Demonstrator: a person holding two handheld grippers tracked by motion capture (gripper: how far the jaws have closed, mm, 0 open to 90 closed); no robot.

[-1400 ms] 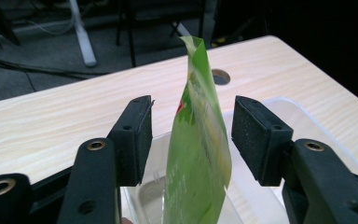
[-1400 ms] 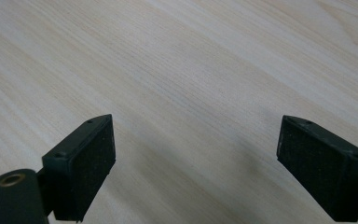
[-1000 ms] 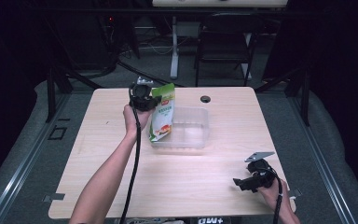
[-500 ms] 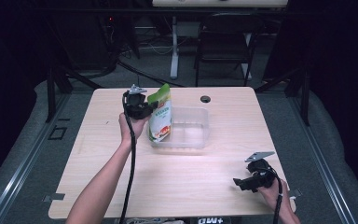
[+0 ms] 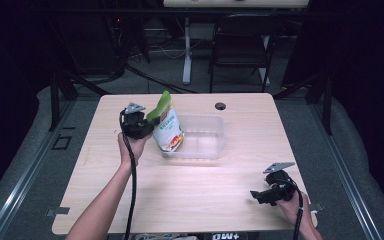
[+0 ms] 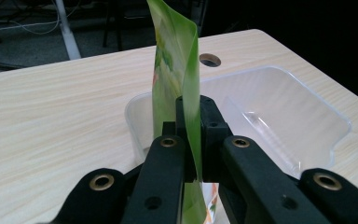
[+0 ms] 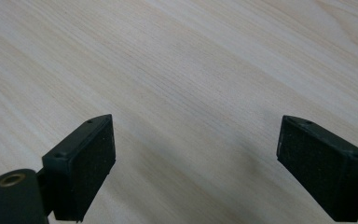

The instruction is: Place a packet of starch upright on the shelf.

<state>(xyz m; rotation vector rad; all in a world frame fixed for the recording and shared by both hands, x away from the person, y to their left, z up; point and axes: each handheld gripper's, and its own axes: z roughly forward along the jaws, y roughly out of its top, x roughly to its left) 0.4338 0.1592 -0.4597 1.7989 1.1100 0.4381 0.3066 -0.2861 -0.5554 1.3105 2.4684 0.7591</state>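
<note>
The pale wood-grain table (image 5: 190, 200) carried a clear, round-cornered plastic tub (image 5: 205, 137). At its left rim hung a glossy green pouch (image 5: 167, 127), pinched flat by the left gripper (image 5: 150, 125). The right gripper (image 7: 196, 163) spread its 2 matte pads wide.

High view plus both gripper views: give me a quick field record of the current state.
held item: green snack pouch, upright, pinched near its top edge
left hand-held gripper: shut on the pouch
pouch position: at the left end of the clear plastic tray
right hand-held gripper: open, nothing between the jaws, over bare wooden table
</note>
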